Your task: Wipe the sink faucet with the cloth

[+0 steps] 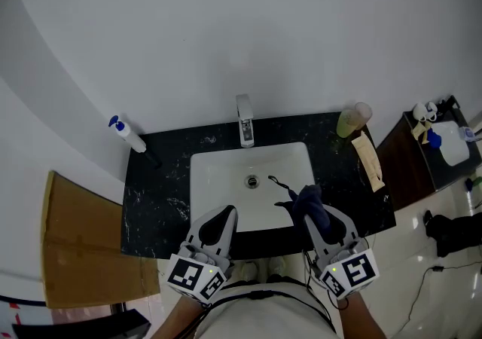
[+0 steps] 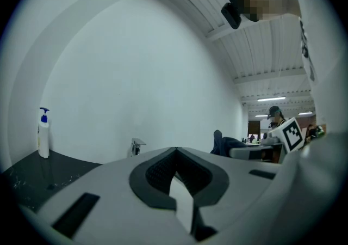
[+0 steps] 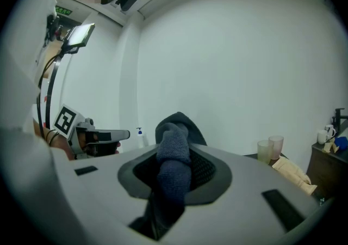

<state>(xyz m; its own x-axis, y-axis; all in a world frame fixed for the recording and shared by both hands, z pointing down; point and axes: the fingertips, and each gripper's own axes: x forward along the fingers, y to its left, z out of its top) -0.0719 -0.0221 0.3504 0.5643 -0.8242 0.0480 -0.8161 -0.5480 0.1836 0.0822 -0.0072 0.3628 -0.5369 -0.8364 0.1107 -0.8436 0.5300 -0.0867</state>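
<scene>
The right gripper [image 1: 315,218] had its jaws squeezed on the cloth [image 1: 304,199], held over the sink [image 1: 202,168], ready to wipe. The faucet [image 1: 245,120] stood well apart, behind. The left gripper [image 1: 224,215] waited, jaws closed, empty.

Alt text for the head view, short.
Seen from above, the right gripper holds a dark blue cloth over the front of a white sink, the empty left gripper beside it. A chrome faucet stands at the back of the black counter.

Pump bottle [image 1: 125,132] left; two cups [image 1: 350,122] right; cardboard [image 1: 79,247] far left.
</scene>
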